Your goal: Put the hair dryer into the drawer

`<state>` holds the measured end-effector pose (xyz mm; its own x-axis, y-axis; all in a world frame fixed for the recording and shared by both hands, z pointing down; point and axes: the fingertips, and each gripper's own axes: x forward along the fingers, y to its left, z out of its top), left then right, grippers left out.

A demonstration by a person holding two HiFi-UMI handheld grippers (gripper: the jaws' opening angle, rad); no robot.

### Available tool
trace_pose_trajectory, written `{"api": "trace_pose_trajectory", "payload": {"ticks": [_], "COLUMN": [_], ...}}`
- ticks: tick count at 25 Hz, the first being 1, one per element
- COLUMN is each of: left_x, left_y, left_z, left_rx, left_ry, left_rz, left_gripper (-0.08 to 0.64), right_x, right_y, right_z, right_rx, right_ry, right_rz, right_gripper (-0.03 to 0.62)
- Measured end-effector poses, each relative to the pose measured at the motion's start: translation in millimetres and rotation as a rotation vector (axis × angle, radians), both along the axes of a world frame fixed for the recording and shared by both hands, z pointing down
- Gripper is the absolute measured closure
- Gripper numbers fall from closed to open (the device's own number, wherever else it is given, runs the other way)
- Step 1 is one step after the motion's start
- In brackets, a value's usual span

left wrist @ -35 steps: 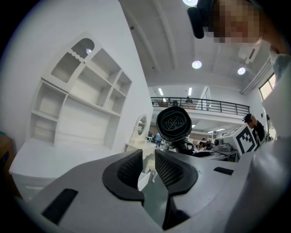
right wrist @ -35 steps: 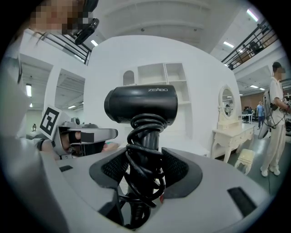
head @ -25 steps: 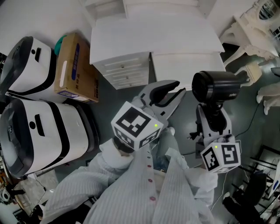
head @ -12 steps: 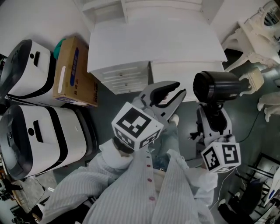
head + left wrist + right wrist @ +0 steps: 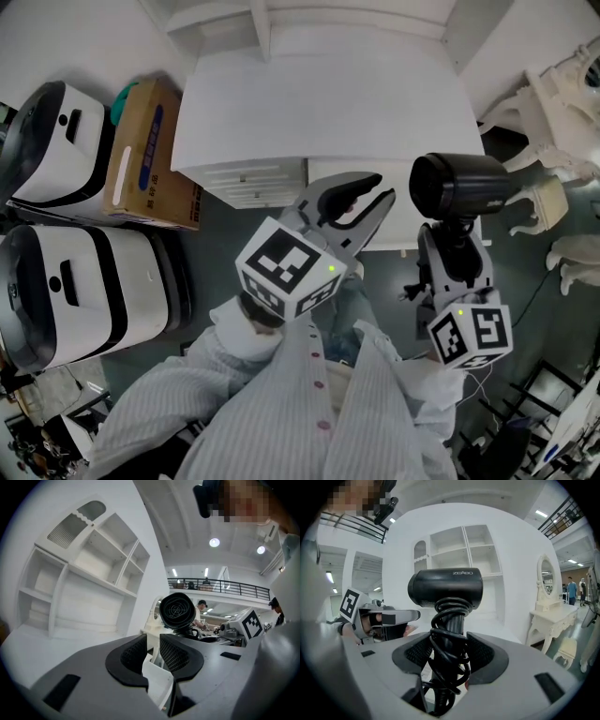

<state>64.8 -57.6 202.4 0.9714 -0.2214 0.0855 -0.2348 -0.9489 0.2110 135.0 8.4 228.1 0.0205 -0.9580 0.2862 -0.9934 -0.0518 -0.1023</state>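
Looking down, I see the white cabinet [image 5: 319, 103] filling the top of the head view, with drawer fronts [image 5: 246, 178] on its left part. Two white-and-black cases [image 5: 84, 291] sit to its left, and a cardboard box [image 5: 145, 155] lies between the upper one and the cabinet. The black hair dryer [image 5: 459, 192] is held upright in the air at the cabinet's front edge, its cord wound round the handle. My right gripper [image 5: 449, 656] pinches that handle. My left gripper [image 5: 151, 651] hangs just beside it, jaws slightly parted with nothing between them.
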Motion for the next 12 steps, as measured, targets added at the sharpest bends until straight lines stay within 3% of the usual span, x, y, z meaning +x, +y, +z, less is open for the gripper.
{"api": "trace_pose_trajectory", "payload": {"ticks": [7,12], "left_x": [67,91], "left_y": [-45,-60], "left_z": [-8,-2], "left_rx": [-0.007,-0.011], "left_ry": [0.0,-0.005], "left_rz": [-0.083,-0.141], "left_gripper": [0.468,0.469], "right_x": [74,100], "right_y": [-52,-73], "right_z": [-10,-7], "right_rx": [-0.005,-0.007], "right_ry": [0.0,0.004], "right_rz": [-0.081,-0.144], "right_gripper": [0.387,0.387]}}
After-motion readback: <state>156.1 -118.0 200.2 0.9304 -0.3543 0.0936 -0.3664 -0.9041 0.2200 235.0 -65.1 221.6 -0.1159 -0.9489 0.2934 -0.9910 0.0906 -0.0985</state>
